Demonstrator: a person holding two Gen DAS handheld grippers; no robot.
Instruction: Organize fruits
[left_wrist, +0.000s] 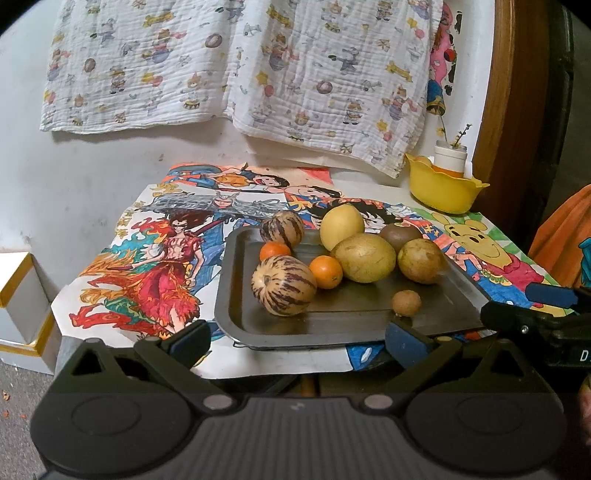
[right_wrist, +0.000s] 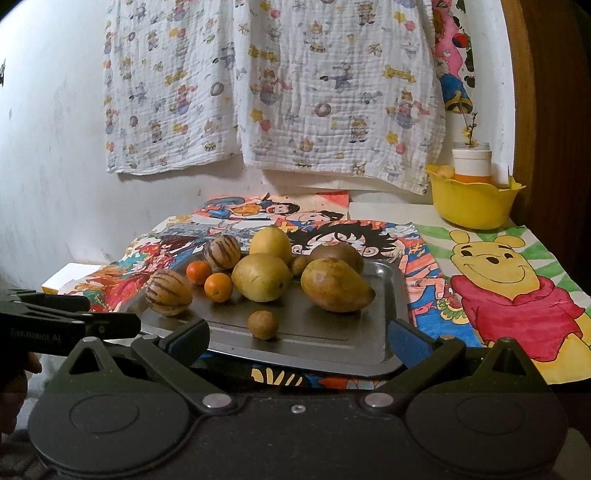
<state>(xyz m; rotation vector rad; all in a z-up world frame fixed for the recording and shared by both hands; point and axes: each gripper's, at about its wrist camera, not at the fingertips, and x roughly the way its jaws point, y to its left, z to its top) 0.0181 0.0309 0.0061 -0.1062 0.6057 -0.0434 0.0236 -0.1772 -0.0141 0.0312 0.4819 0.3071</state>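
A dark metal tray (left_wrist: 332, 325) (right_wrist: 332, 343) holds several fruits: two striped melons (left_wrist: 283, 285) (right_wrist: 168, 292), two small oranges (left_wrist: 325, 272) (right_wrist: 218, 287), yellow-green mangoes (left_wrist: 365, 258) (right_wrist: 261, 277), a brown-yellow mango (right_wrist: 334, 284), a yellow pear (left_wrist: 341, 226) (right_wrist: 270, 243), a kiwi (left_wrist: 399, 235) and a small brown round fruit (left_wrist: 406, 303) (right_wrist: 262, 324). My left gripper (left_wrist: 299, 343) is open and empty at the tray's near edge. My right gripper (right_wrist: 299, 341) is open and empty, also at the near edge.
A yellow bowl (left_wrist: 443, 192) (right_wrist: 472, 203) with a white jar stands at the back right. Cartoon drawings cover the table (right_wrist: 517, 288). A printed cloth (left_wrist: 240, 74) hangs on the wall. White boxes (left_wrist: 18, 306) stand left of the table.
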